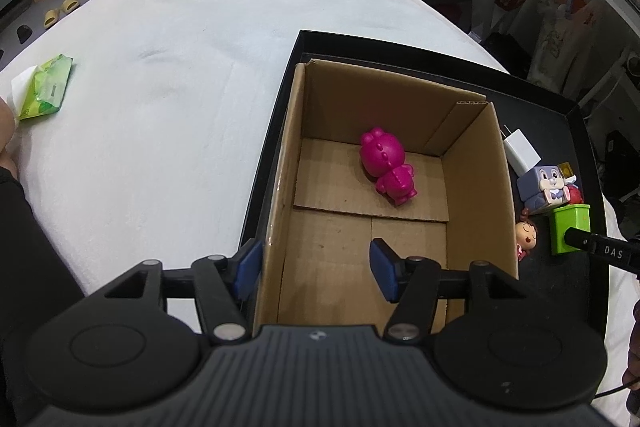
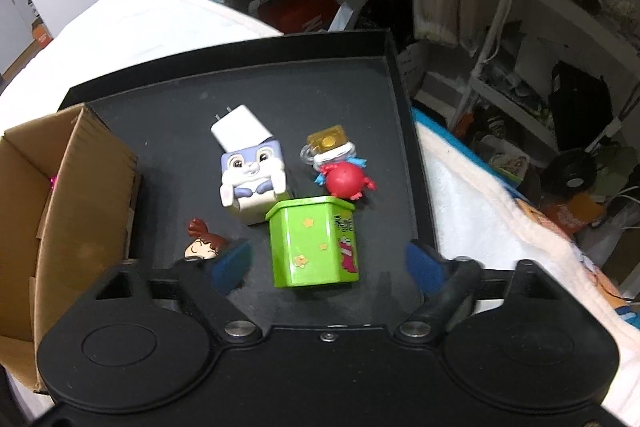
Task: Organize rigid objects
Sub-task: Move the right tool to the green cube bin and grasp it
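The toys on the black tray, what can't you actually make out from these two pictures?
- Girl figurine: right wrist view, lower body hidden behind the right gripper; left wrist view, partly behind the cardboard box wall.
- Pink toy: face turned away in the left view; only a sliver shows in the right.
- Green container: whether the pads touch it; printing too blurred to read.
- White charger: partly behind the rabbit cube.

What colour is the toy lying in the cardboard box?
Bright pink toy, clearest in the left wrist view.

Six toys (image 2: 314, 241), one box (image 1: 384, 163), one charger (image 2: 240, 127)
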Motion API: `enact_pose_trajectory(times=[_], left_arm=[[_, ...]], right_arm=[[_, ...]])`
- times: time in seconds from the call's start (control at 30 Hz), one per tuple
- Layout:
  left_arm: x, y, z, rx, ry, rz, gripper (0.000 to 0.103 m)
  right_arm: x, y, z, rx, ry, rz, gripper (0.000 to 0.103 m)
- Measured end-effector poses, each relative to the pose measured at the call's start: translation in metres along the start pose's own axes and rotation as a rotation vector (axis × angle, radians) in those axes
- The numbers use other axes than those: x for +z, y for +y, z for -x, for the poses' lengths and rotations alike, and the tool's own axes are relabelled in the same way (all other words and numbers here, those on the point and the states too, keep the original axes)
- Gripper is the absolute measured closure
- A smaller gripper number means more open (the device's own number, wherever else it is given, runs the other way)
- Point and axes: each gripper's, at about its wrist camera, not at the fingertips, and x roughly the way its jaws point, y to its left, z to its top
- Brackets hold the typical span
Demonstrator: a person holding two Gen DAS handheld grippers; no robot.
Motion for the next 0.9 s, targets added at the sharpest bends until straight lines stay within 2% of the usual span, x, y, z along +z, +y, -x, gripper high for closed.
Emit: enact_pose_trajectory(times=[0.03,0.23,0.5,0.57,0.6,0.63,0.73,0.8,0.87,0.9], left_arm=[[0.000,0.001,-0.001,-0.005,0.001,0.004,0.045],[0.003,0.007,-0.004,-0.026,0.007,0.020,0.045],[-0.002,0.015,-0.009,-0.050,0.010,0.042,0.045],[-0.003,0.016,-0.009,-0.058,0.008,0.043,0.045],[-0.003,0.016,-0.010,-0.060,0.007,0.039,0.045],[-0.003,0.017,-0.010,-0.060,0.007,0.038,0.045],[-0.004,0.022,-0.011,-0.071,0.008,0.051,0.045],[-0.004,0.024,-0.011,-0.071,0.005,0.051,0.045],[-0.005,0.027,-0.011,-0.071,0.003,0.055,0.045],[-0.005,0.028,-0.012,-0.071,0.005,0.060,0.045]], right_arm=[[0.000,0.000,-0.002,0.014,0.010,-0.009,0.061],[-0.001,0.003,0.005,0.021,-0.017,0.001,0.063],[0.014,0.015,0.035,0.063,-0.083,0.002,0.069],[0.018,0.023,0.043,0.085,-0.095,0.007,0.074],[0.020,0.027,0.046,0.098,-0.097,0.017,0.101],[0.022,0.031,0.049,0.112,-0.097,0.021,0.102],[0.025,0.040,0.051,0.102,-0.108,0.053,0.102],[0.025,0.040,0.045,0.080,-0.079,0.035,0.102],[0.023,0.034,0.038,0.072,-0.033,-0.014,0.093],[0.021,0.032,0.038,0.066,-0.028,-0.029,0.073]])
